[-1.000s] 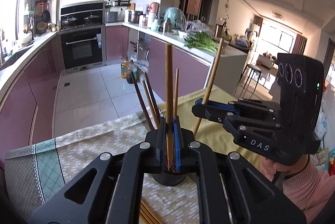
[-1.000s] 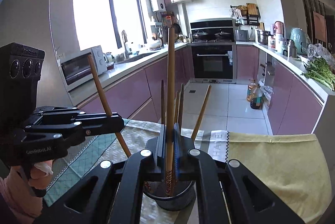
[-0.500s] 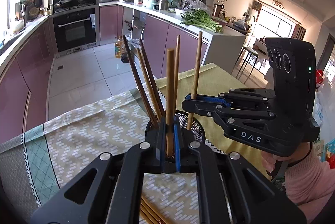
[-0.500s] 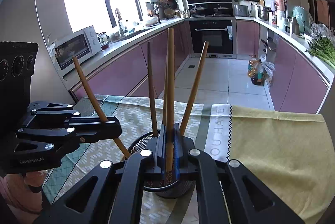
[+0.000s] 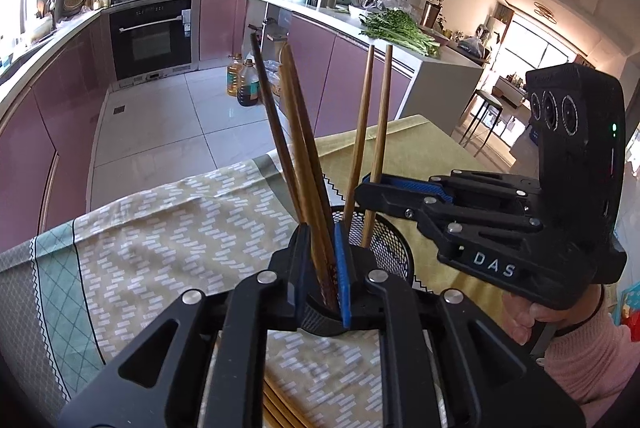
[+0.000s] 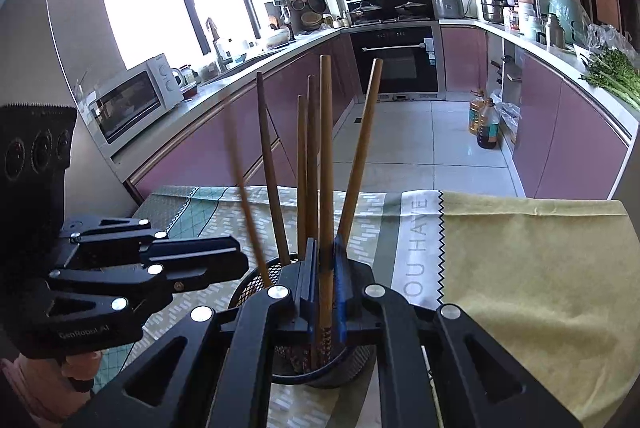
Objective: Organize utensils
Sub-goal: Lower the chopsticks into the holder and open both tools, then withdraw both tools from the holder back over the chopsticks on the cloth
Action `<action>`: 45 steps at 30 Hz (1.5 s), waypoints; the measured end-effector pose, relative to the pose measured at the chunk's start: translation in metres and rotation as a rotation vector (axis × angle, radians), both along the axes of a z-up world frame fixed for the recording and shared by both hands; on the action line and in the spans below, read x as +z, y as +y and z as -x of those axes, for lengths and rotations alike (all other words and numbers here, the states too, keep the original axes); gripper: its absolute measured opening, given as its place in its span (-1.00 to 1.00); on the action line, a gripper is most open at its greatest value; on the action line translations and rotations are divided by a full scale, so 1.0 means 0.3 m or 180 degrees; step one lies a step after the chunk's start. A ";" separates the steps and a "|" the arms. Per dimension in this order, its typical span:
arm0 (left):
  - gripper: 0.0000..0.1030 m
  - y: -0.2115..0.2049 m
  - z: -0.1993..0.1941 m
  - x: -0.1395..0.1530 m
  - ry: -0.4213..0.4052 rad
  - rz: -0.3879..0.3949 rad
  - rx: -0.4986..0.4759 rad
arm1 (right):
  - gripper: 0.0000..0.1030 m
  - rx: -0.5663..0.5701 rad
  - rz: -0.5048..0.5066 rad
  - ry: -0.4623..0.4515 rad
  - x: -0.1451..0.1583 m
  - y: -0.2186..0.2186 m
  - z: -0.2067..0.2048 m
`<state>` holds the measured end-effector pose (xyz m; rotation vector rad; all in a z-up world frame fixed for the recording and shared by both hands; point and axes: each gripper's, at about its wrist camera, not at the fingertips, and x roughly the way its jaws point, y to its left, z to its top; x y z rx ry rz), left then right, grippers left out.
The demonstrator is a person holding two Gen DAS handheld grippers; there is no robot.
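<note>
Several wooden chopsticks stand in a black mesh holder (image 5: 390,252) at lower centre of both views, fanned out at different angles. The holder sits on a patterned tablecloth (image 5: 180,228), green and beige at the left and plain yellow at the right.

The left gripper (image 5: 320,244) is over the near rim of the holder. Its jaws have just been opening and stand slightly apart. A leaning chopstick (image 5: 308,187) passes between them, tilted toward the upper left, with its patterned tip down inside the holder and the pads not pressing on it. In the right wrist view this gripper comes in from the lower left, and a blurred chopstick slants beside its tip.

The right gripper (image 6: 325,252) is pinched on an upright chopstick (image 6: 326,167) whose lower end is inside the holder. In the left wrist view this gripper reaches in from the right, held by a hand (image 5: 520,316) in a pink sleeve (image 5: 576,360).

More loose chopsticks (image 5: 280,408) lie on the cloth at the bottom edge of the left wrist view, partly hidden under the gripper.
</note>
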<state>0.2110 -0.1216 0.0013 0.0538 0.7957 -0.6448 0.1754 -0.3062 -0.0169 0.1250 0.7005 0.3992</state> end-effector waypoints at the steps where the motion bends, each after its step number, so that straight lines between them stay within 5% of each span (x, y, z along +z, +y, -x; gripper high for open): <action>1: -0.75 0.003 0.001 -0.003 0.0002 0.0004 0.0011 | -0.79 -0.0017 -0.0008 0.0002 -0.001 -0.004 0.000; 14: -0.58 0.089 0.122 -0.019 -0.0199 0.0026 0.0149 | -0.57 -0.0063 -0.0049 -0.0155 0.013 -0.028 0.060; 25: -0.25 0.237 0.280 -0.032 -0.0398 -0.0024 0.0414 | -0.30 0.0513 -0.0120 -0.0405 0.043 0.042 0.282; 36: 0.02 0.357 0.355 -0.243 -0.0001 -0.0242 0.0804 | -0.26 0.0763 0.0034 0.0321 -0.235 0.231 0.299; 45: 0.07 0.388 0.383 -0.331 0.0156 -0.0288 0.0935 | -0.26 0.0754 0.0206 0.0451 -0.309 0.301 0.314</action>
